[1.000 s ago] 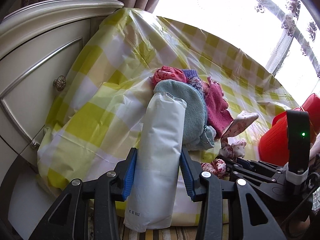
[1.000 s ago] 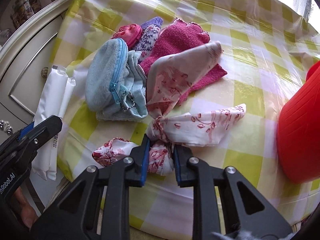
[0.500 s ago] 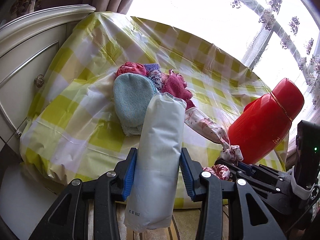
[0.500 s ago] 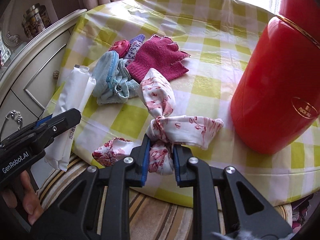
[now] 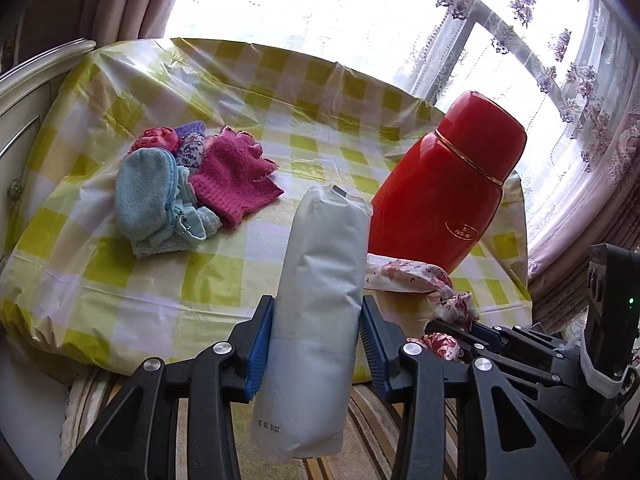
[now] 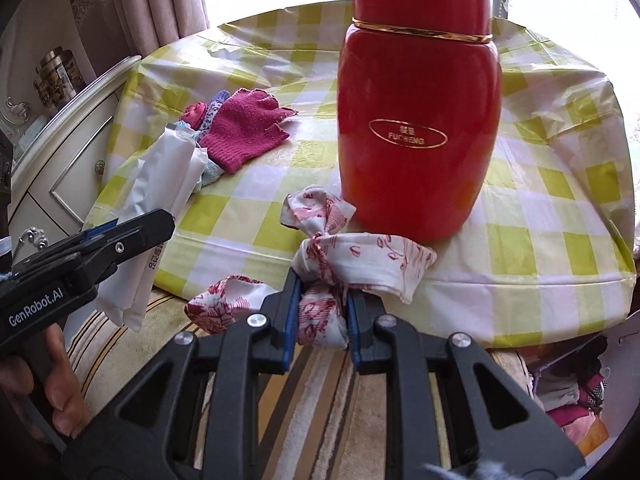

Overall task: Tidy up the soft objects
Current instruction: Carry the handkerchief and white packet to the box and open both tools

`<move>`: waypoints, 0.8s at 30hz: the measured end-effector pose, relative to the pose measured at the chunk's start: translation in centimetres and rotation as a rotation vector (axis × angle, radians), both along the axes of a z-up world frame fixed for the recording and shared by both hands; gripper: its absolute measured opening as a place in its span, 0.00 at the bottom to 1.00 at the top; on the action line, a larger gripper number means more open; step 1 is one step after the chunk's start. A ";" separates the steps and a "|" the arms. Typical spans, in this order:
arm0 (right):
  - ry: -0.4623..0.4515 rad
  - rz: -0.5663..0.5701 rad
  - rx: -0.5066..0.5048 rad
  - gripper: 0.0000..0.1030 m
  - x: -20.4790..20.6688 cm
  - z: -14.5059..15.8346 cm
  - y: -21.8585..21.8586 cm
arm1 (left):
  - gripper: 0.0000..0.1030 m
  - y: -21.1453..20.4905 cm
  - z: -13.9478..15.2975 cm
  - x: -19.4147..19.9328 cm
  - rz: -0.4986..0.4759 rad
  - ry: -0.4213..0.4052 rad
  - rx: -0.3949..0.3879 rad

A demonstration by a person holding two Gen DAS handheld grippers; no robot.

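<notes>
- Grippers were both closed on soft goods near the front edge of the table.
- The left gripper clamped a white soft pack between its blue pads, the pack standing up along the fingers with its top end over the checked tablecloth and its printed bottom end hanging below the jaws.
- The right gripper pinched a red-and-white floral cloth at a bunched fold; the knotted rest of it lay draped over the table edge, one end touching the base of the red flask.
- The red flask stood upright on the table, right of centre.
- A pile of soft things sat at the far left of the table: a light blue zip pouch, a magenta knit glove, a purple patterned knit piece and a pink item, all touching one another.
- The pile lay well apart from the flask.
- A cream cabinet stood just beside the table's left side.
</notes>
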State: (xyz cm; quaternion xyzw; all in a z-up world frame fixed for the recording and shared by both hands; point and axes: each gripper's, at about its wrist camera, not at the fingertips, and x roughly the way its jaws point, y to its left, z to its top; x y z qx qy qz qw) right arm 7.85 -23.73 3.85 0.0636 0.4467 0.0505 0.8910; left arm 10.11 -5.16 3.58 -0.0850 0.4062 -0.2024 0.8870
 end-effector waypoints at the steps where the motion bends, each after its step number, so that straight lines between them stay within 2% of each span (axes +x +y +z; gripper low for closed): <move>1: -0.002 -0.009 0.000 0.23 -0.4 0.1 -0.6 | 0.42 -0.7 0.1 -0.3 -0.013 -0.001 0.001; 11: -0.034 -0.160 0.001 0.23 -4.7 1.9 -8.7 | 0.42 -8.3 1.5 -2.2 -0.179 -0.016 -0.006; 24: -0.023 -0.454 -0.083 0.23 -10.8 2.6 -21.4 | 0.42 -21.0 3.0 -5.8 -0.487 -0.067 0.020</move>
